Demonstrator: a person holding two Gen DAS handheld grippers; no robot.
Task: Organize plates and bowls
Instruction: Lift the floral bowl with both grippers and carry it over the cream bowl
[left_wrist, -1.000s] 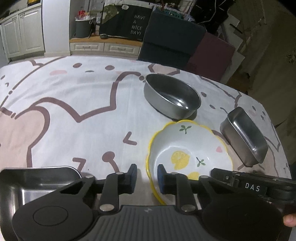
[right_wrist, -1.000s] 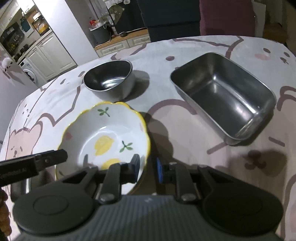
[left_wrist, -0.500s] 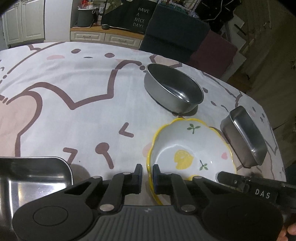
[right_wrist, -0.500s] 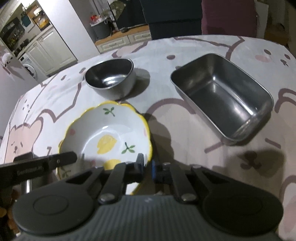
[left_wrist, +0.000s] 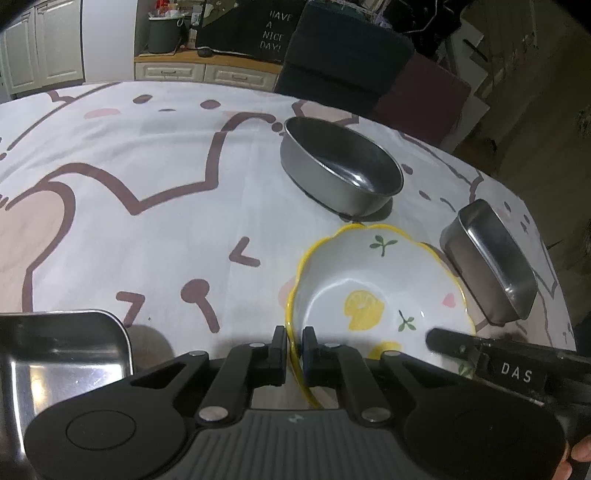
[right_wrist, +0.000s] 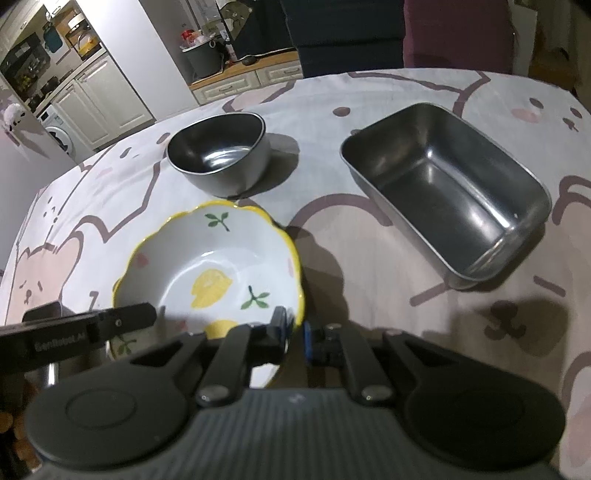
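A white ceramic bowl (left_wrist: 373, 288) with a yellow scalloped rim and lemon print sits on the tablecloth; it also shows in the right wrist view (right_wrist: 207, 269). My left gripper (left_wrist: 294, 345) is shut on its near left rim. My right gripper (right_wrist: 294, 328) is shut on its near right rim. A round steel bowl (left_wrist: 340, 170) stands just behind it, also in the right wrist view (right_wrist: 219, 157). A rectangular steel tray (right_wrist: 447, 188) lies to the right, also in the left wrist view (left_wrist: 487, 258).
A second steel tray (left_wrist: 62, 354) lies at the near left by my left gripper. The table (left_wrist: 129, 177) has a white cloth with brown and pink bear outlines. Dark chairs (left_wrist: 347, 55) stand behind the far edge. The table's right edge is close to the rectangular tray.
Both grippers have closed from open onto the rim of the lemon bowl, one on each side. The bowl and other dishes have stayed in place.
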